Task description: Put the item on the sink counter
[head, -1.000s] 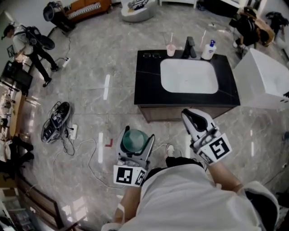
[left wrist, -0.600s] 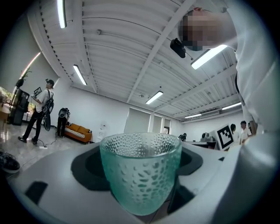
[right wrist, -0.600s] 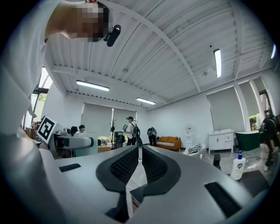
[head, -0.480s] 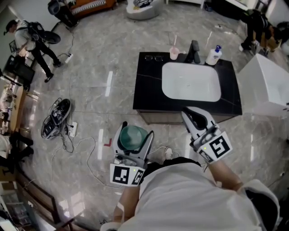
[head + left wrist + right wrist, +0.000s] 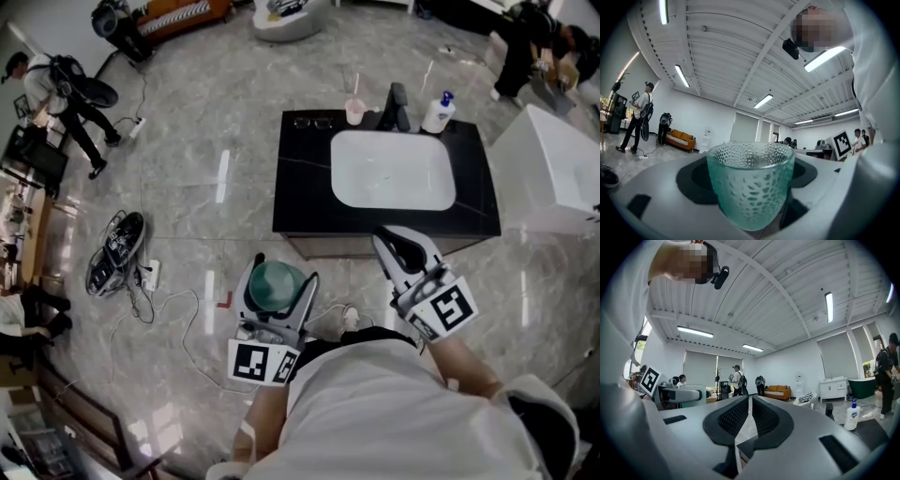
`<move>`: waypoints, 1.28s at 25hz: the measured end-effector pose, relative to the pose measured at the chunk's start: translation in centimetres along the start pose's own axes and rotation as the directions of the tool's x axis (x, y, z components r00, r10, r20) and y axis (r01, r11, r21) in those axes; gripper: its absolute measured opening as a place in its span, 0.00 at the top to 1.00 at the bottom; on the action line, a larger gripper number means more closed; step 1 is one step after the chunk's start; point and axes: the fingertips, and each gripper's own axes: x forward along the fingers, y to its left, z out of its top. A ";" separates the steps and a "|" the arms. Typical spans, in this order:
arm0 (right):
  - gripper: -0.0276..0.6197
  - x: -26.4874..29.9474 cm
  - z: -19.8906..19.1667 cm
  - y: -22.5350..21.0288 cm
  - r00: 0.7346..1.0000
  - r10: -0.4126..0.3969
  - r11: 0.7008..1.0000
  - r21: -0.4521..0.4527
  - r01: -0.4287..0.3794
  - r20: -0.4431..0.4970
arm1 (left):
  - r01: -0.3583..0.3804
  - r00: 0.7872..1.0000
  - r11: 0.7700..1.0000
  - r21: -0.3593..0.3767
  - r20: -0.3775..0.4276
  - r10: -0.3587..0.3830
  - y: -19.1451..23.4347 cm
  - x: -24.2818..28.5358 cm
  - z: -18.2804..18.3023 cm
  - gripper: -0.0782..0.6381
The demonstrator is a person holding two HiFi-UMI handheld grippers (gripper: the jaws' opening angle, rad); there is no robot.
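left gripper (image 5: 281, 274) jaws clamped on green cup (image 5: 274, 287); right gripper (image 5: 392, 239) jaws together, empty; sink surface (image 5: 300, 187) edged nearer ahead; placing pending.

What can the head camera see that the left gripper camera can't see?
Only the head view shows the black sink counter, its white basin, the soap bottle and the cables on the floor. Only the left gripper view shows the ceiling lights and the little bumps on the green glass. Both show that green glass clamped in the left gripper, the orange sofa and a person with a backpack far off.
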 end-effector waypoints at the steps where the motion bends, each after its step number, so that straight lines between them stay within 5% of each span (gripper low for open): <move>1: 0.88 -0.1 -0.1 -0.3 1.000 0.003 1.000 0.000 -0.003 0.000 | -0.005 1.000 1.000 0.004 -0.002 0.005 0.0 0.2 0.0 0.33; 25: 0.88 -1.3 -0.8 -5.2 0.999 -0.032 0.999 -0.016 0.031 -0.023 | -0.048 0.999 0.998 0.046 -0.003 0.049 1.4 6.8 -1.9 0.33; 32: 0.88 0.4 -1.6 -6.0 0.996 -0.072 0.997 -0.031 0.070 -0.043 | -0.005 1.000 1.000 0.031 -0.026 0.006 3.2 9.3 -3.5 0.33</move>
